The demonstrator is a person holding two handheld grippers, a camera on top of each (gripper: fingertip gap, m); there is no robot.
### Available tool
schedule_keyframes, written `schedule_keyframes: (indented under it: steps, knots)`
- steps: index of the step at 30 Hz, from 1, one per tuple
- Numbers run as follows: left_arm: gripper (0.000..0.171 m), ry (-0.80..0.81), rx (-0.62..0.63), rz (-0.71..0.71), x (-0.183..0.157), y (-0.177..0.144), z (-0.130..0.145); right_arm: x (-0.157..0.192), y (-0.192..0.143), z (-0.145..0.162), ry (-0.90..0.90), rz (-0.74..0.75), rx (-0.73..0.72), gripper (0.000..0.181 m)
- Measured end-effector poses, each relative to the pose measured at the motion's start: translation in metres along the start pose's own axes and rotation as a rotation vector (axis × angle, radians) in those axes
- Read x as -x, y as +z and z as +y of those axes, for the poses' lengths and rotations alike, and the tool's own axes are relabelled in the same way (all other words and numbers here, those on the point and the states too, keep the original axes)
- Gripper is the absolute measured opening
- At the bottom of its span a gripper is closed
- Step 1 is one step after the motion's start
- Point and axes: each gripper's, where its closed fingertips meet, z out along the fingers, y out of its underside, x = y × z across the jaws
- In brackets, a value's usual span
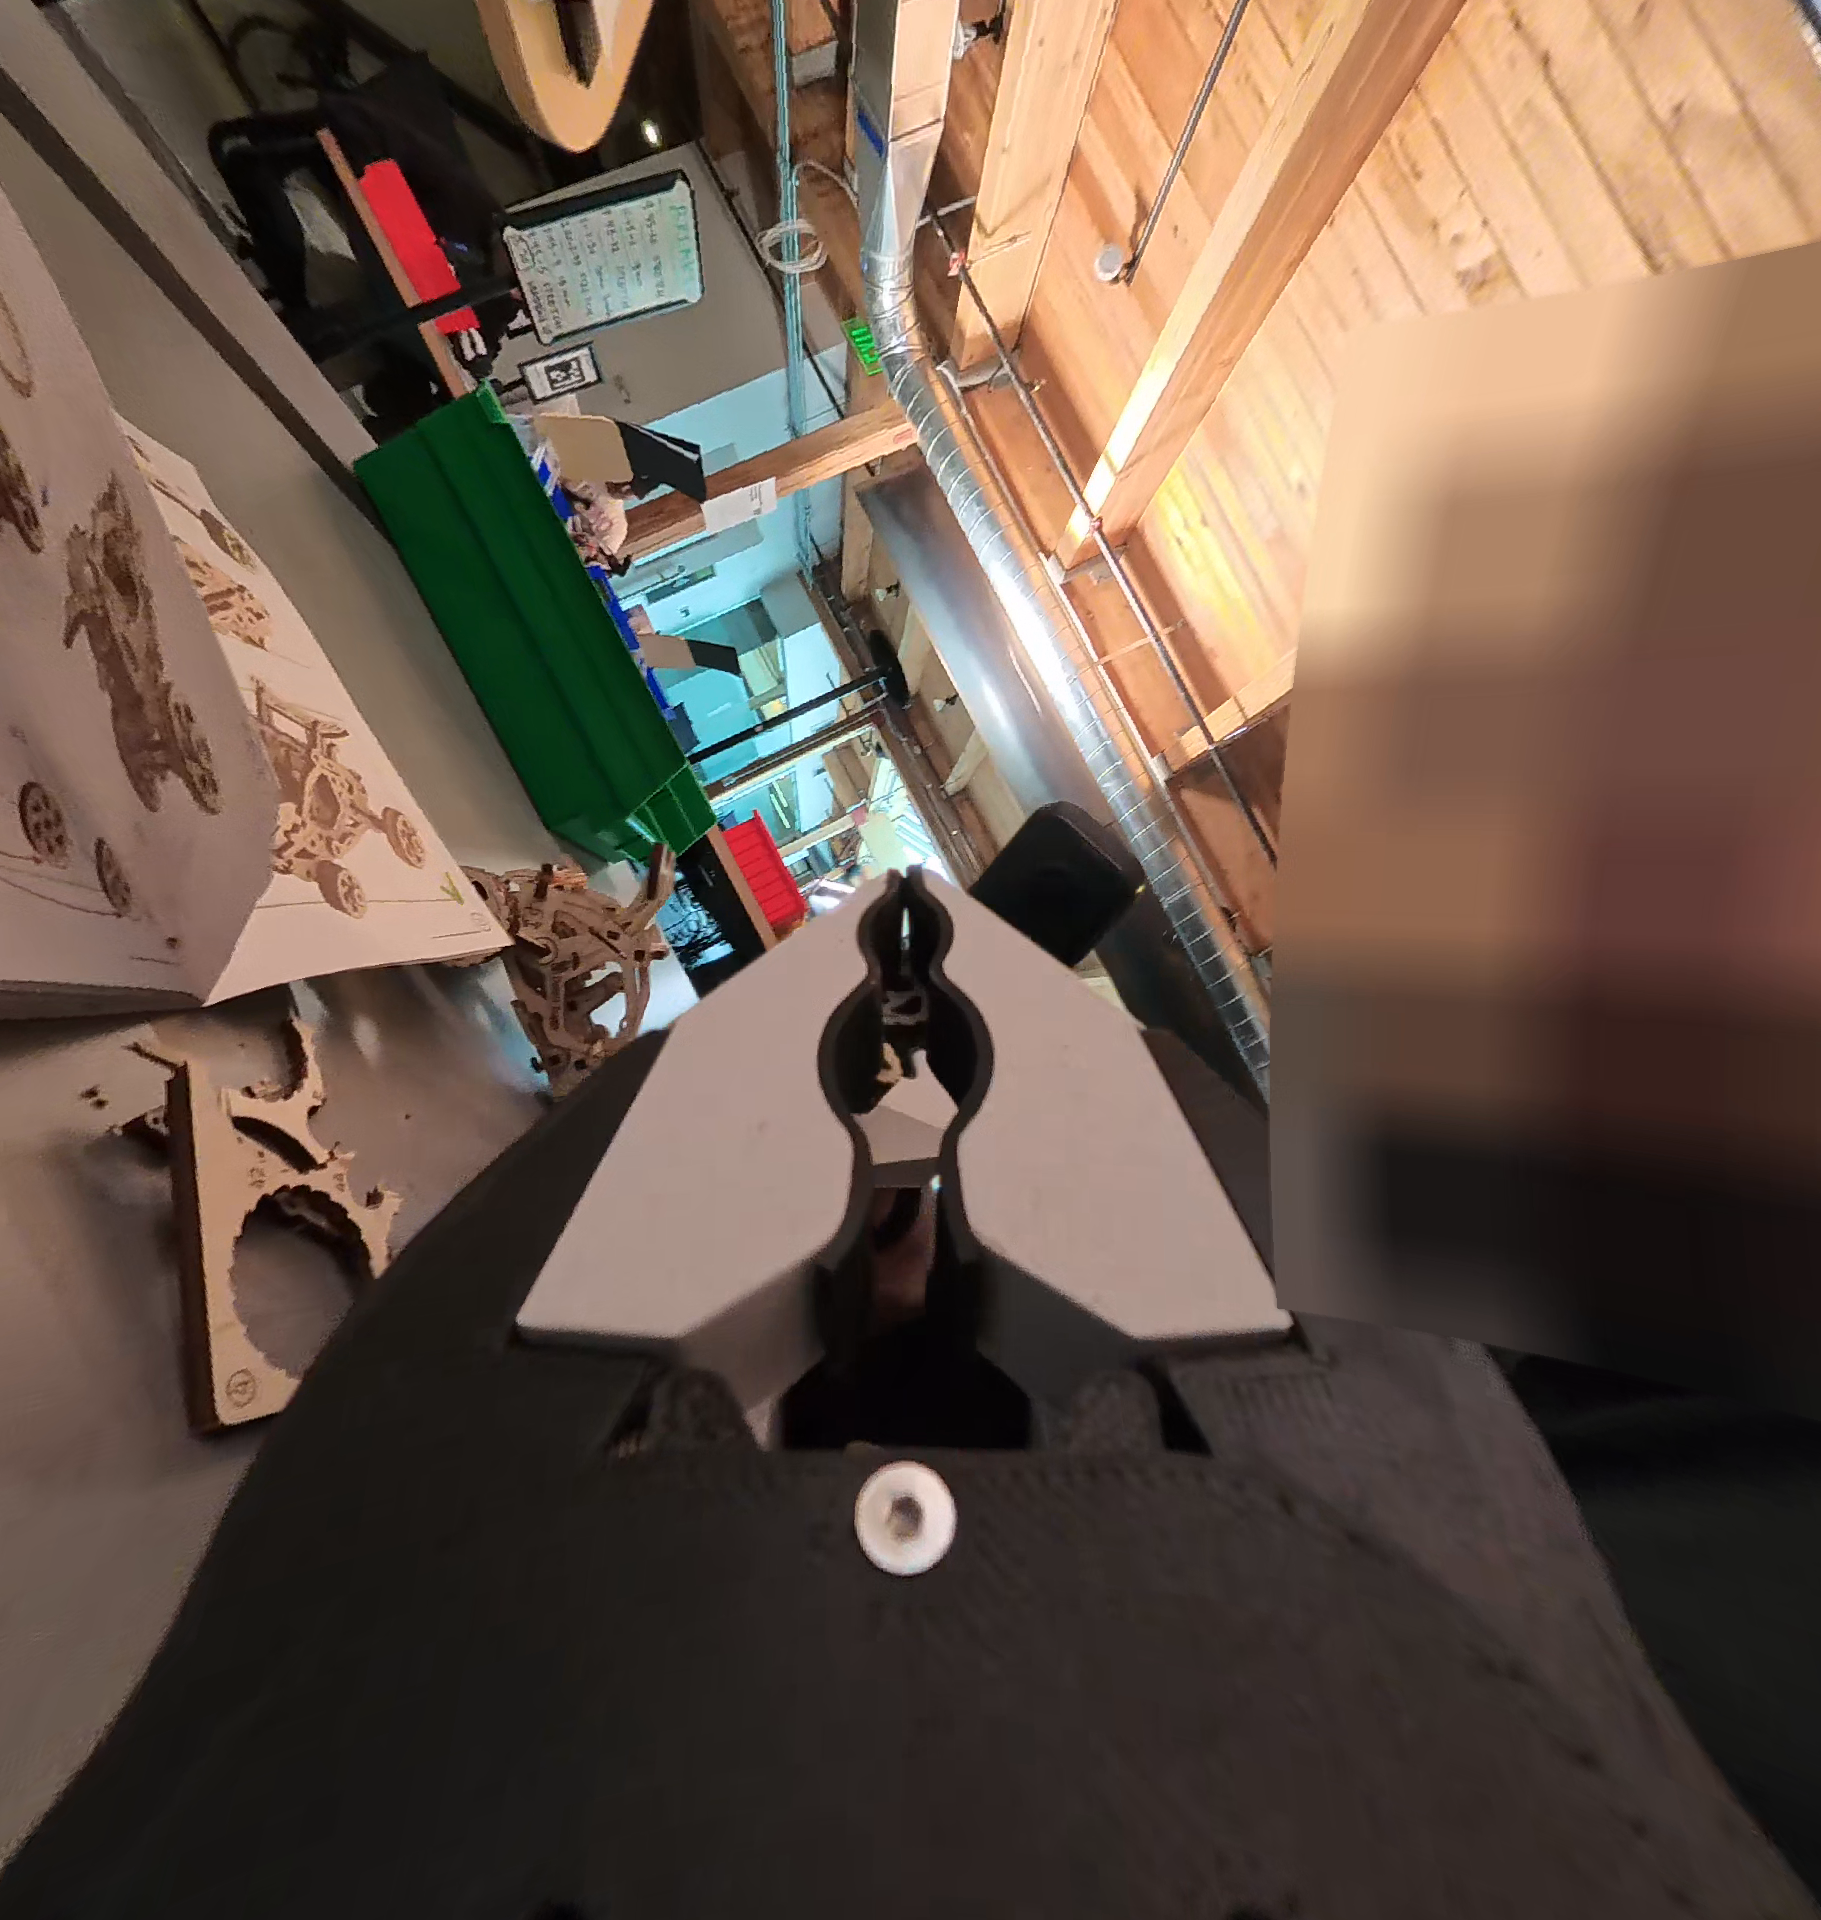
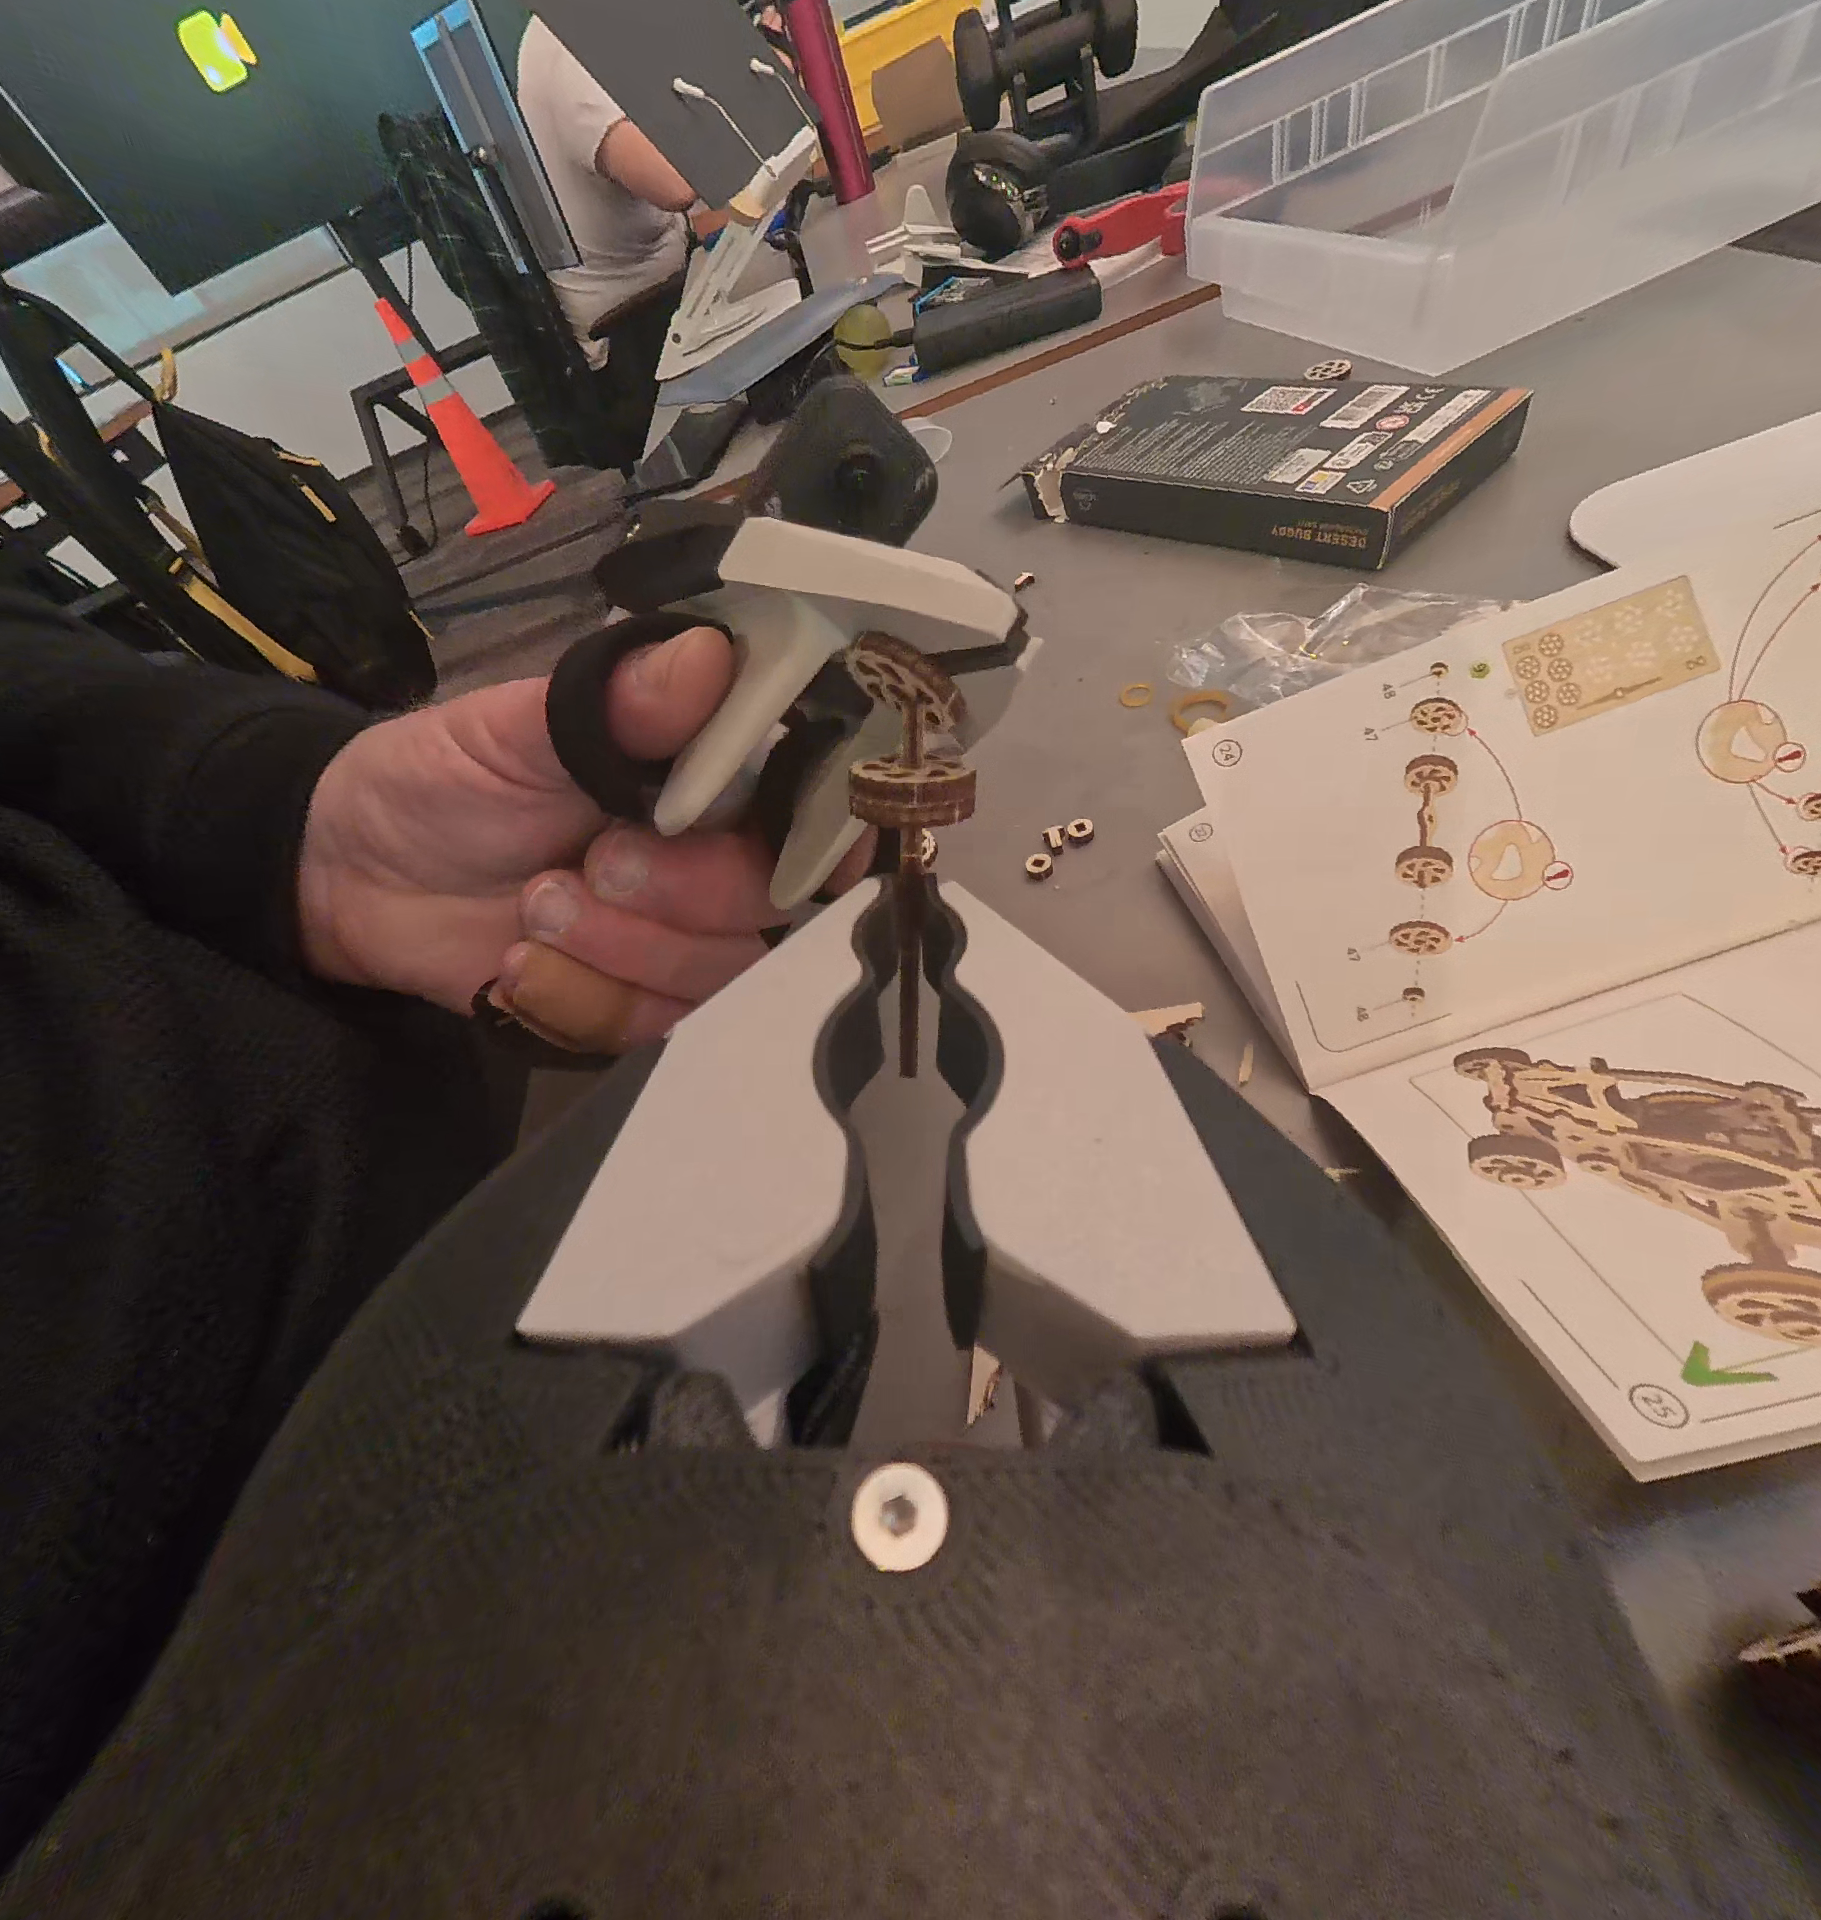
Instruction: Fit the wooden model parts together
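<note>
Right tool point(image 2: 908, 902) is clenched on the thin dark wooden axle stick point(image 2: 906, 987) mid-frame, and the left tool point(image 2: 911, 691) grips its top brown spoked wooden wheel point(image 2: 902, 677), above the grey tabletop point(image 2: 1114, 644).

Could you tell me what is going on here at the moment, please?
A person is assembling a wooden buggy model with a gripper in each hand. The right gripper is shut on a thin wooden axle carrying a wheel. The left gripper clamps a second wheel at the axle's far end. The instruction booklet lies open on the grey table, with the kit's box beyond.
</note>
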Motion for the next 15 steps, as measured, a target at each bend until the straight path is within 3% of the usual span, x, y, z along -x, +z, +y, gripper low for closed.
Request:
schedule_keyframes:
  steps: [15]
  knots:
    - [0.000, 0.052, 0.026, -0.067, 0.0043, 0.0044, 0.0028, -0.0026, 0.0004, 0.0061, -0.104, 0.068, 0.130, 0.001]
